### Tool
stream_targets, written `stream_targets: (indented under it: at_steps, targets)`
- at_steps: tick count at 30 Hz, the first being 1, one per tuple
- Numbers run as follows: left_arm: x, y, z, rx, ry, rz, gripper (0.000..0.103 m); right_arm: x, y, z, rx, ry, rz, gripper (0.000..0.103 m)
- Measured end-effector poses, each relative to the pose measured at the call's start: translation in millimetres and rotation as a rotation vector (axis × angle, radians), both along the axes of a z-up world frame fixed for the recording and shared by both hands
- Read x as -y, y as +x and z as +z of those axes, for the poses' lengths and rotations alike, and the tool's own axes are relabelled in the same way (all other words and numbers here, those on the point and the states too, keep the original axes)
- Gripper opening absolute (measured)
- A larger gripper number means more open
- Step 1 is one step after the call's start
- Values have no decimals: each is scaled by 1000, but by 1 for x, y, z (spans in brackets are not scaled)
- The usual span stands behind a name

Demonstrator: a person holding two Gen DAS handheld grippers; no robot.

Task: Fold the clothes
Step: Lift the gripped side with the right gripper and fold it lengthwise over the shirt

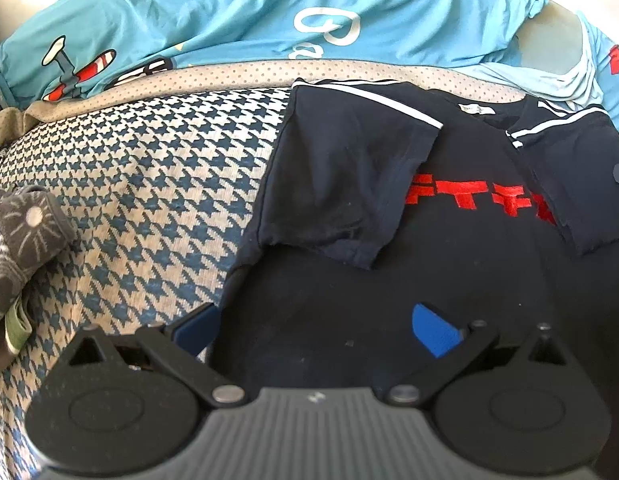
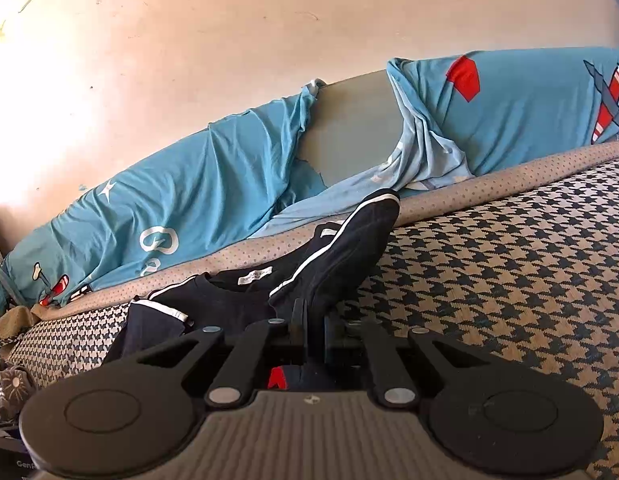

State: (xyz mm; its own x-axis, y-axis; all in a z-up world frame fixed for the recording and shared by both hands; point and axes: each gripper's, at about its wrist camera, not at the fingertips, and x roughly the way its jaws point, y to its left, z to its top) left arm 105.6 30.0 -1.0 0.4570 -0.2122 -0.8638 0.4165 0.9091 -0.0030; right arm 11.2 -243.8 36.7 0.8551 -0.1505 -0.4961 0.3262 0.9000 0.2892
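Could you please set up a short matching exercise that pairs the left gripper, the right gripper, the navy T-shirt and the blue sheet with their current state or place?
1 left gripper
2 right gripper
3 navy T-shirt
4 blue sheet

a shut on dark fabric
b draped behind the mat
c open above the shirt
d lying on the houndstooth mat

Pairs: 1-c, 2-a, 3-d, 4-b

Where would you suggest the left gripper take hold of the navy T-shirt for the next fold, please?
Probably the bottom hem of the navy T-shirt, approached from its left edge: the left gripper is open over that flat part, with both sleeves folded inward.
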Motion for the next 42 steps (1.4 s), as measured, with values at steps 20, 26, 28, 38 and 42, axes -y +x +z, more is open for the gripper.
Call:
stream_targets:
  at_steps: [20,26,28,38,42]
  targets:
    - [-25,7,8,3,-20,34,103,-32,12,13,35,0,64,9]
    - [-35,8,11,5,-37,41,103,-48,23,14,47,-5,102,9]
    - [-38,8,12,5,-37,45,103,-56,27,15,55,-7,119,9]
    - [-65,18,14,-13,-54,88,103,-108,57,23,71,17,247,9]
    - [-76,22,11,-26,-54,110,103,-137,73,10,48,13,318,9]
